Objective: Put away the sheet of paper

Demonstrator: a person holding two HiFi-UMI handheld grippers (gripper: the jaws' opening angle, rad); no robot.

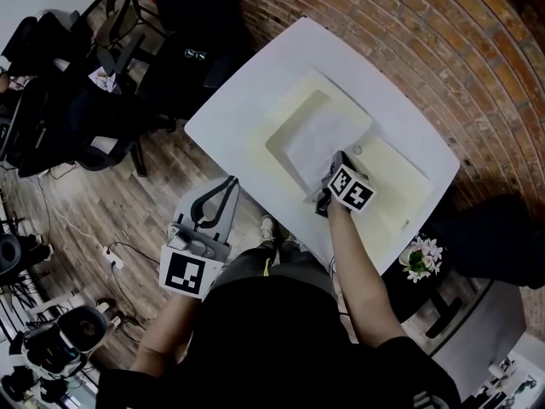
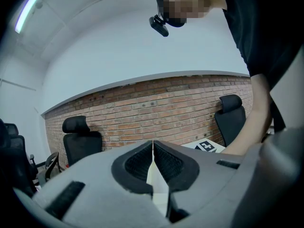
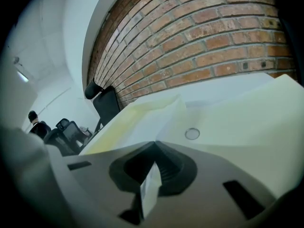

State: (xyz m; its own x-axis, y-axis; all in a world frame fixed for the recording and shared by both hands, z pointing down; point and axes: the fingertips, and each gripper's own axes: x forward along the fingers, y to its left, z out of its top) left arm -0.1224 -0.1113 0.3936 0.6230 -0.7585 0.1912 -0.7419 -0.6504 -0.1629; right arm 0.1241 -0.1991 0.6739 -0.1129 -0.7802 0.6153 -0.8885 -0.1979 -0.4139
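A white sheet of paper (image 1: 317, 140) lies across an open cream folder (image 1: 400, 190) on the white table (image 1: 238, 109). My right gripper (image 1: 337, 162) is over the folder's middle and is shut on the sheet's near edge. In the right gripper view a white paper edge (image 3: 151, 185) shows pinched between the dark pads, with the folder's flap (image 3: 142, 118) and its round snap button (image 3: 192, 134) just ahead. My left gripper (image 1: 229, 183) hangs off the table's near-left edge over the wooden floor. Its jaws meet at the tips (image 2: 153, 145) with nothing in them.
Black office chairs (image 1: 102, 113) crowd the floor at the left. Two more chairs (image 2: 80, 139) stand against the brick wall (image 1: 443, 49). A pot of white flowers (image 1: 419, 258) sits low by the table's near-right corner. Cables and a plug strip (image 1: 111, 258) lie on the floor.
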